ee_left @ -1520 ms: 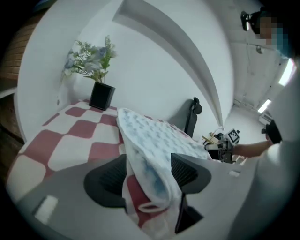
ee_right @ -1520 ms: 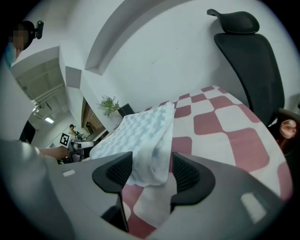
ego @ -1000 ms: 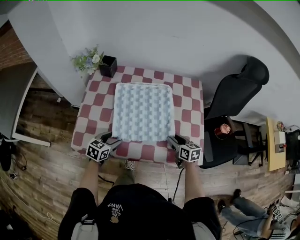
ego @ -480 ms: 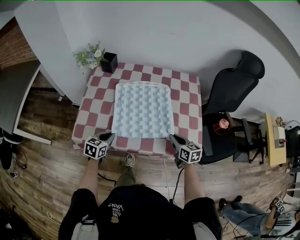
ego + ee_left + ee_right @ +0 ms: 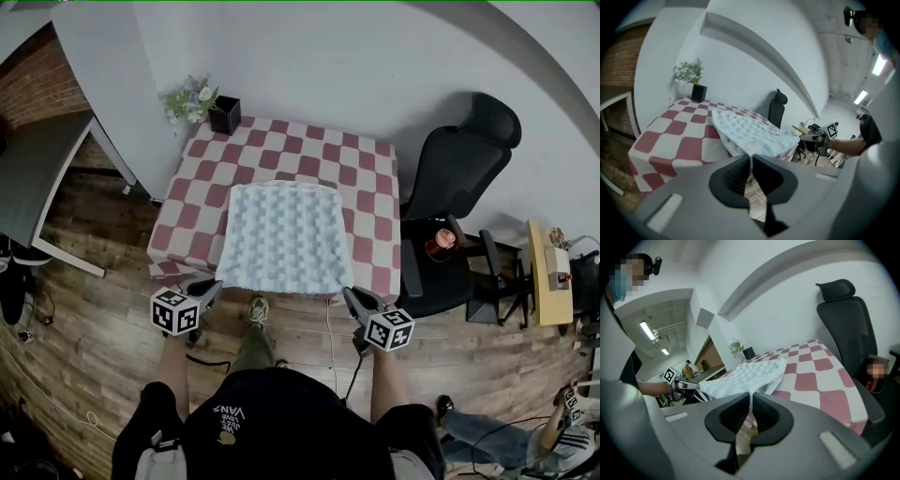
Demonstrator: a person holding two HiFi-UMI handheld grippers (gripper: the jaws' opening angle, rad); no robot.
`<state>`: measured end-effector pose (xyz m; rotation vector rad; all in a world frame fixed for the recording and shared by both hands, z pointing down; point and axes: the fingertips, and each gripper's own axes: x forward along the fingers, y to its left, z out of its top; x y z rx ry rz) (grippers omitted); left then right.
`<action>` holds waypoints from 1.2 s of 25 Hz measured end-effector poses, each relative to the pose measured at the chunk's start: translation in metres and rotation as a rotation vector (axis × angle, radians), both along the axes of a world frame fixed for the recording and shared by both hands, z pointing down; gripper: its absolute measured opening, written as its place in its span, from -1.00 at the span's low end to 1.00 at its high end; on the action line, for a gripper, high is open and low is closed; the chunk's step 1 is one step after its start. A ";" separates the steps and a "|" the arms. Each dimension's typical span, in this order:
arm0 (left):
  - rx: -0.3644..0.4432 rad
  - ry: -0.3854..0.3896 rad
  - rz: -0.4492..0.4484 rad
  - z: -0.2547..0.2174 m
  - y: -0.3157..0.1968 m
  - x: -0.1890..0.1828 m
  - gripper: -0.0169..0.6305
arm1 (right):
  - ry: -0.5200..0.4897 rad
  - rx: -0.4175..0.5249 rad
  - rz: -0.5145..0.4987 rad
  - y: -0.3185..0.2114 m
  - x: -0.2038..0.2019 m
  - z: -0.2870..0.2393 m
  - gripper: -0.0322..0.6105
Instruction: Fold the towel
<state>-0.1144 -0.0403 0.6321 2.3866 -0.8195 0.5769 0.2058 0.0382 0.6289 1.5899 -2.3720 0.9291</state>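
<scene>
Towel [image 5: 278, 239] corners gripped by left tongs [image 5: 214, 286], right tongs [image 5: 350, 294]

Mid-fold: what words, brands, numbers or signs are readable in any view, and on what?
"VANS", upside down in the head view: on the person's black shirt; small print by it is unreadable.
Square coded markers, no letters: on the cubes of the left claw and right claw, whose jaws have just been closing on corners of the towel.
</scene>
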 end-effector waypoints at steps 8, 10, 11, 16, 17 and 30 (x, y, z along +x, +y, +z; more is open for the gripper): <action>0.017 0.007 -0.060 -0.009 0.055 -0.007 -0.88 | -0.034 0.017 0.039 0.055 -0.006 -0.013 -0.82; 0.013 0.006 -0.066 -0.011 0.060 -0.009 -0.88 | -0.045 0.020 0.048 0.062 -0.009 -0.018 -0.82; 0.011 0.006 -0.066 -0.013 0.061 -0.010 -0.88 | -0.050 0.023 0.051 0.063 -0.010 -0.020 -0.82; -0.002 0.015 -0.052 -0.020 0.050 -0.010 -0.88 | -0.052 0.024 0.065 0.051 -0.007 -0.027 -0.82; -0.004 0.013 -0.048 -0.021 0.044 -0.009 -0.88 | -0.053 0.026 0.071 0.045 -0.006 -0.028 -0.82; -0.017 0.037 -0.016 -0.027 -0.084 0.015 -0.88 | -0.018 0.044 0.125 -0.091 0.022 -0.042 -0.82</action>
